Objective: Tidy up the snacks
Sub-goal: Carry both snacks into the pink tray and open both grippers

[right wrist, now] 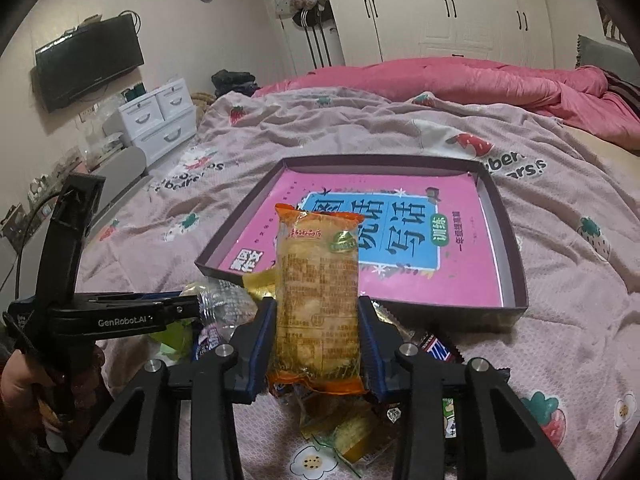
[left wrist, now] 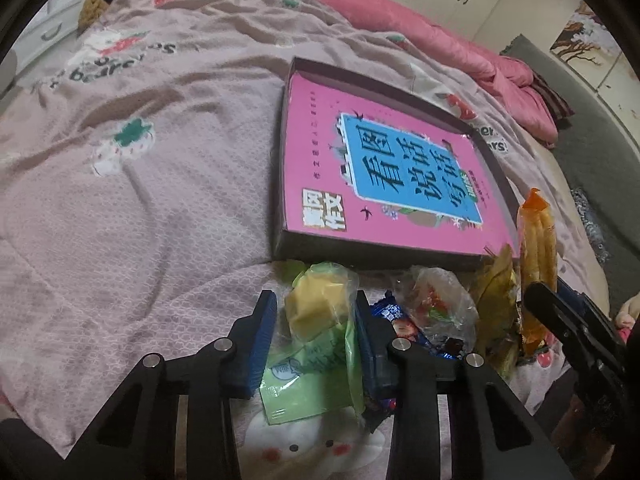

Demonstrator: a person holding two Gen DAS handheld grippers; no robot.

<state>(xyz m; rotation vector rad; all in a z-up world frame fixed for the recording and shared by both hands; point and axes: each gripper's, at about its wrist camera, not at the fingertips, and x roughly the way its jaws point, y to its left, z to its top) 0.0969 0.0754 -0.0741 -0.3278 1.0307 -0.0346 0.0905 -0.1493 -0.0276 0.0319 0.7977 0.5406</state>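
My right gripper (right wrist: 317,320) clamps an orange-wrapped snack (right wrist: 316,300) upright before the shallow box (right wrist: 514,276), while my left gripper (left wrist: 316,312) brackets a green-wrapped cake (left wrist: 316,320) atop the snack pile (left wrist: 440,312); whether it grips, I cannot tell.

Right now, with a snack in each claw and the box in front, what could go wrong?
1. The right claw pinches the orange packet near its lower end; it stands tall and could tip or slip.
2. The left claw squeezes a soft green packet; the cake inside may crush.
3. The box sits on a rumpled blanket and might shift.
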